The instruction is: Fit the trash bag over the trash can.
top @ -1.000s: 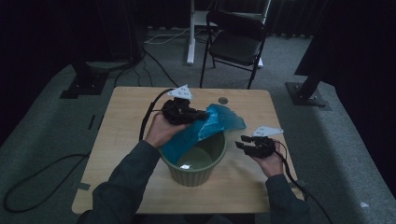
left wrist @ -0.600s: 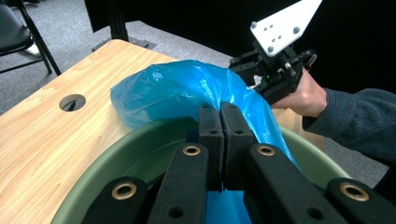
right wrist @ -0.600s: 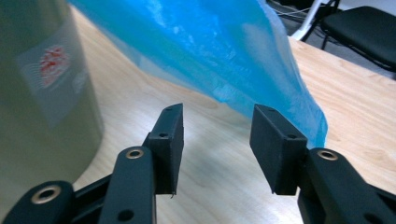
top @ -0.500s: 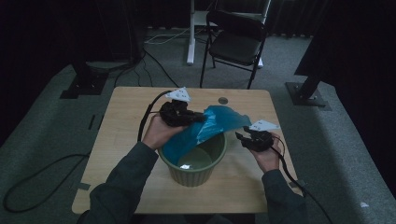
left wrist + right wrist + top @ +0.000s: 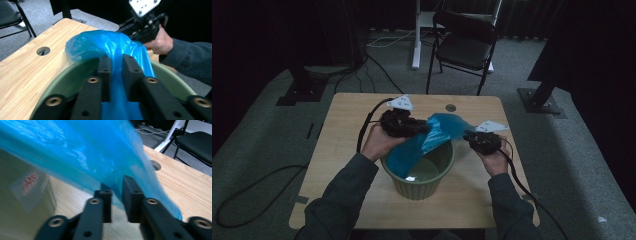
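Blue plastic bag [image 5: 432,137] drapes over the green bin's [image 5: 422,182] rim at twelve o'clock mid-bench [image 5: 347,112]; left claw [image 5: 116,72], just loosening, and right claw [image 5: 117,195], just closing, both pinch it.

The green bucket [image 5: 419,172] sits mid-counter [image 5: 342,125], and the blue bag [image 5: 432,135] stretched over its far rim blocks most of the way into the opening, so only the near part of the mouth is free. The bare wood left of the bucket and along the far edge is open. A folding chair [image 5: 464,45] stands off behind the counter.
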### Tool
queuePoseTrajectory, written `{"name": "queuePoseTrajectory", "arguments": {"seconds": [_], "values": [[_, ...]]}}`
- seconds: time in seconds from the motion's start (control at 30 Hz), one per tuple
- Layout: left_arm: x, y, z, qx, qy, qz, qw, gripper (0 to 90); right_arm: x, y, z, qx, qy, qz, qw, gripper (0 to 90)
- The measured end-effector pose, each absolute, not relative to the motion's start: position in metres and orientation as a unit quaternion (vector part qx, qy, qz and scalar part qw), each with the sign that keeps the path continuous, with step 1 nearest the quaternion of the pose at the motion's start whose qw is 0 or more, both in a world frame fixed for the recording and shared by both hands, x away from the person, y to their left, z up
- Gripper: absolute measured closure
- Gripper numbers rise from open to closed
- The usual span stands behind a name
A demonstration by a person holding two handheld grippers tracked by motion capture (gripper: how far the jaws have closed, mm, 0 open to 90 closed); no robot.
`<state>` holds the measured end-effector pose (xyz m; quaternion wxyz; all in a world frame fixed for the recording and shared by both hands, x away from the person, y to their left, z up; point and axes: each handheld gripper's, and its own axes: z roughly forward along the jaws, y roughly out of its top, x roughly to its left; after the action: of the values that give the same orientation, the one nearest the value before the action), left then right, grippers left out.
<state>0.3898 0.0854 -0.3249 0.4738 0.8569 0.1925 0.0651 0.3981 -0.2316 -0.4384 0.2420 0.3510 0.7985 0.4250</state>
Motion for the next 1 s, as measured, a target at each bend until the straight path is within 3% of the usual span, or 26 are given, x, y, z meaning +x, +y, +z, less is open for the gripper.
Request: {"name": "queuePoseTrajectory", "arguments": {"seconds": [0.13, 0.4, 1.0], "values": [[0.390, 0.087, -0.324, 0.850, 0.200, 0.072, 0.482, 65.5, 0.395, -0.235, -0.431, 0.351, 0.794, 0.436, 0.240, 88.3], [0.384, 0.083, -0.314, 0.841, 0.194, 0.091, 0.497, 57.2, 0.388, -0.236, -0.416, 0.338, 0.795, 0.441, 0.243, 88.3], [0.373, 0.039, -0.319, 0.878, 0.154, 0.112, 0.440, 49.9, 0.377, -0.218, -0.380, 0.292, 0.808, 0.451, 0.241, 88.2]]}}
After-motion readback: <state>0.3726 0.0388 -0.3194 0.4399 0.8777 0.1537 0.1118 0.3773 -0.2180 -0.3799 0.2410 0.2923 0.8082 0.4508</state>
